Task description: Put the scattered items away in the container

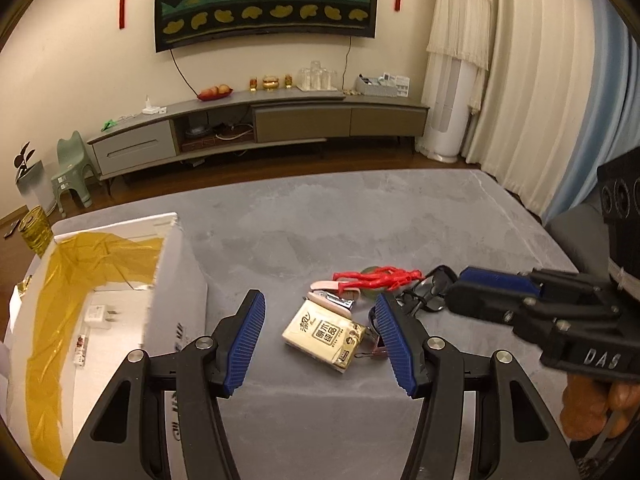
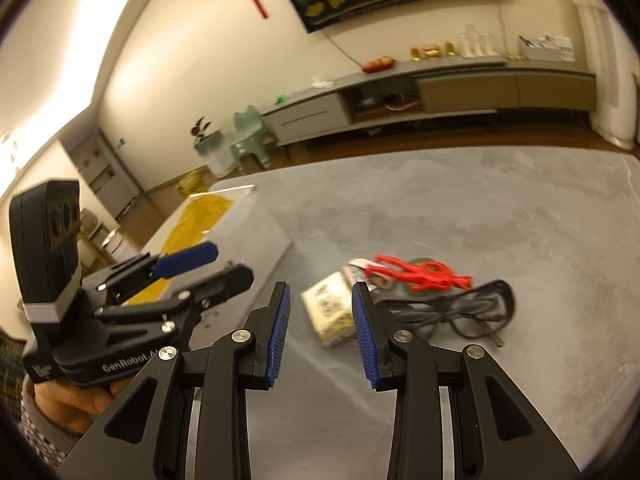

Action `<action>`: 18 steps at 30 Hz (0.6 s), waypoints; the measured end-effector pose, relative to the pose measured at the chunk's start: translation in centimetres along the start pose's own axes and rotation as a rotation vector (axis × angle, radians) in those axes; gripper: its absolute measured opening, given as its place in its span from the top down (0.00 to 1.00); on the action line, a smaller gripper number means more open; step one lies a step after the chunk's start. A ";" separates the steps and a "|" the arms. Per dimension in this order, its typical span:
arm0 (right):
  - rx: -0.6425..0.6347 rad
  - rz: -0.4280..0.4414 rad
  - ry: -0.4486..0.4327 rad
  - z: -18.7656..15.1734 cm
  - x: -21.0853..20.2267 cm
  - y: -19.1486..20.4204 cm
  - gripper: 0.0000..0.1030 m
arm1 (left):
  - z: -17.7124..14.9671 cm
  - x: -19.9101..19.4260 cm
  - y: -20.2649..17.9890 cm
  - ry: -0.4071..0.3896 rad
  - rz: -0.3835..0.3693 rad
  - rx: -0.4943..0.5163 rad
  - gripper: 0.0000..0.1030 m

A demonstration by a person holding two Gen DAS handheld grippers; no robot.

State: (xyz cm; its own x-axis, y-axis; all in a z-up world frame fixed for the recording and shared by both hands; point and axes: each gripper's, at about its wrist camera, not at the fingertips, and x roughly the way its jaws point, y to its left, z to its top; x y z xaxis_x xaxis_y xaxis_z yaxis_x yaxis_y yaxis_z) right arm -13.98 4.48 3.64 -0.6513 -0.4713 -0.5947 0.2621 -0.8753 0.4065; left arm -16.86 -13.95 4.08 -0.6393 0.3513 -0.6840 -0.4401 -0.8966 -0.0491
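Left wrist view: the left gripper (image 1: 320,334) stands wide open above the grey table (image 1: 360,216), its blue ribbed pads (image 1: 248,340) holding nothing. Between the jaws, on the table, lies a yellow pack of tissues (image 1: 324,334), tilted. Just beyond it sits a pink stapler (image 1: 334,300), and over that a red knotted cord with a green disc (image 1: 376,278). A small dark item (image 1: 378,350) peeks out beside the near right jaw; what it is cannot be told. To the right of the cord lie black glasses (image 1: 430,292). The right gripper (image 1: 460,288) comes in from the right, its tips at the glasses; whether it touches them cannot be told. At the left stands the white cardboard box (image 1: 176,280), open, lined with gold foil (image 1: 80,280); inside lie a white charger plug (image 1: 98,316) and a small tube-like item (image 1: 81,349).

Right wrist view, somewhat blurred: the right gripper (image 2: 320,332) is partly open and empty, hovering near the pile. The tissue pack (image 2: 328,312) shows between its pads (image 2: 366,336), with the stapler (image 2: 366,272) and red cord (image 2: 420,274) beyond, and the glasses (image 2: 460,312) to the right. At the left a hand (image 2: 68,404) holds the left gripper (image 2: 216,264), jaws apart, nothing in them, in front of the box (image 2: 276,236)
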 end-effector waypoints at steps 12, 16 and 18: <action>0.076 -0.099 0.091 -0.9 2.7 -4.7 0.65 | -1.7 7.4 -0.7 0.131 0.020 -0.005 0.43; 0.096 -0.123 0.120 -1.2 3.8 -6.0 0.65 | -2.2 9.5 -0.9 0.138 0.038 0.022 0.43; 0.108 -0.132 0.135 -1.3 4.4 -6.5 0.65 | -2.4 10.4 -1.1 0.137 0.050 0.045 0.43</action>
State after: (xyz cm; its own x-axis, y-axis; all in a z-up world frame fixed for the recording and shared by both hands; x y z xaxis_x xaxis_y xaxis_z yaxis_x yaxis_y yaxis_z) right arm -17.55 7.94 -2.51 -0.5713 -0.3702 -0.7325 0.0985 -0.9170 0.3866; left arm -21.53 -9.93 -4.76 -0.5706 0.2637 -0.7778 -0.4396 -0.8980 0.0180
